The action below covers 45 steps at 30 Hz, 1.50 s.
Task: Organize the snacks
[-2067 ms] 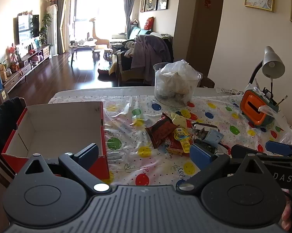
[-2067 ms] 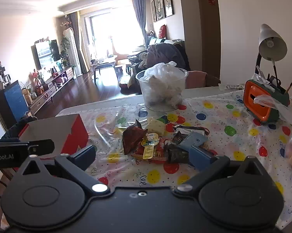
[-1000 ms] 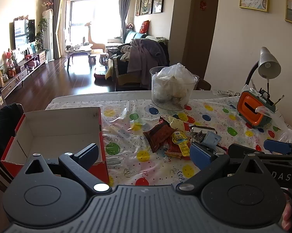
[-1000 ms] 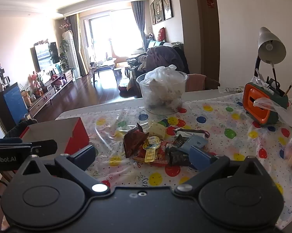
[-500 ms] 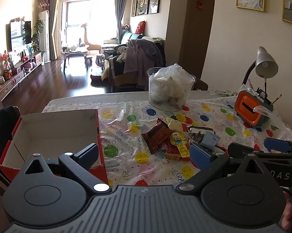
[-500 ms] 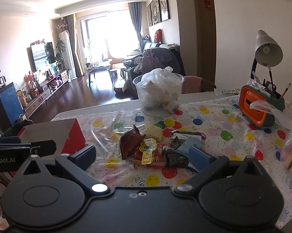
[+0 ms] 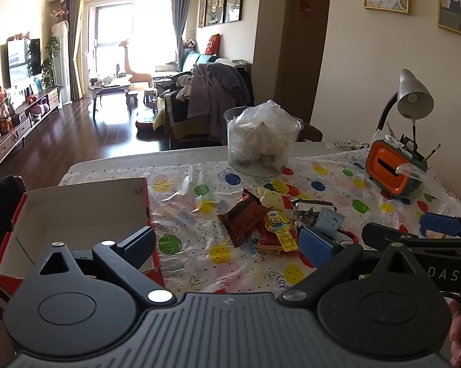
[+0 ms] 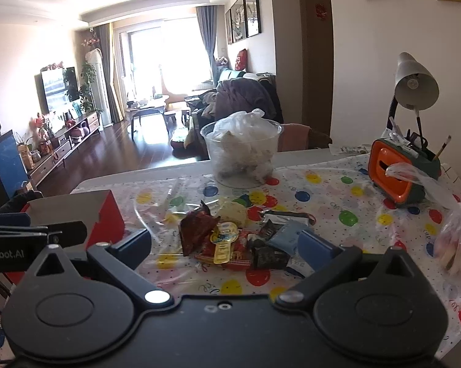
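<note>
Two handheld grippers hover over a tabletop covered in a polka-dot plastic cloth. The left gripper has its fingers spread wide apart, holding nothing; the right gripper likewise has its fingers wide apart and empty. One heap of snacks lies mid-table, with both grippers just short of it. In the heap, roughly six packets can be counted: one dark red wrapper, one yellow cartoon packet lying on one red packet, one pale yellow piece, one light blue packet, and at least one black wrapper; overlaps hide the exact number. One open red cardboard box, white inside, sits left of the heap at the tabletop's left edge, with a strip of bare cloth between box and heap. Beyond the heap stands one clear tub stuffed with plastic bags, near the far edge. Right of the heap, well apart, are one orange-and-green pen holder, one grey desk lamp, and one thin plastic bag by the right edge.
</note>
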Each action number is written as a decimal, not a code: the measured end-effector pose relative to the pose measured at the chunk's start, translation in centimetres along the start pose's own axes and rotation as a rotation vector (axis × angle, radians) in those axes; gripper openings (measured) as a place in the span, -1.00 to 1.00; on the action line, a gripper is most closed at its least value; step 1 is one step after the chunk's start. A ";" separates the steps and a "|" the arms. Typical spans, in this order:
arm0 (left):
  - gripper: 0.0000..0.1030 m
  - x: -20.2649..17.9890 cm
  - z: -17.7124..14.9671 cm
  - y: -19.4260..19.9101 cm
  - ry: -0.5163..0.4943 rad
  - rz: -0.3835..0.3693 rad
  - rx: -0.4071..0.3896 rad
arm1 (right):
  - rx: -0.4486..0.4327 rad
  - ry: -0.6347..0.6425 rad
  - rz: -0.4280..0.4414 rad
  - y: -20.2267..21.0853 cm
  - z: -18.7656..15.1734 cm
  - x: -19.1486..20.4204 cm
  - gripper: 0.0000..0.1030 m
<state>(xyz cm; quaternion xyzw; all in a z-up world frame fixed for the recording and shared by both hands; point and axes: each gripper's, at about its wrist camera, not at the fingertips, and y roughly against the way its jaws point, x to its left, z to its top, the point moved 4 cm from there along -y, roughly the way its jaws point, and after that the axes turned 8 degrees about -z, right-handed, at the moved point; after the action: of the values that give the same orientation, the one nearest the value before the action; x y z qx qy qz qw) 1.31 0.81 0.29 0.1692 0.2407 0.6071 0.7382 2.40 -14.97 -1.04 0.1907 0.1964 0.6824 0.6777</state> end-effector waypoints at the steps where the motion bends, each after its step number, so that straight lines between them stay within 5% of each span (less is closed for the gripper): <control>1: 0.96 -0.1 0.1 -0.3 -0.003 0.000 0.001 | 0.003 0.001 0.001 -0.2 0.0 -0.1 0.98; 19: 0.96 -2.9 1.4 -9.0 -0.087 -0.070 0.103 | 0.116 0.120 0.002 -8.3 -1.5 -5.9 0.90; 26: 0.94 -2.7 1.9 -14.3 -0.188 -0.098 0.205 | 0.207 0.219 0.041 -13.3 -2.7 -7.6 0.76; 45: 0.79 -0.8 1.3 -28.5 -0.480 -0.276 0.509 | 0.488 -0.146 -0.119 -23.4 -4.8 -11.7 0.55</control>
<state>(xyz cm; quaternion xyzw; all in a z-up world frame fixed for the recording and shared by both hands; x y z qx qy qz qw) 25.14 -5.73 -13.99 0.4507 0.2245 0.3658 0.7827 19.90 -26.64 -17.40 0.3855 0.3166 0.5580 0.6631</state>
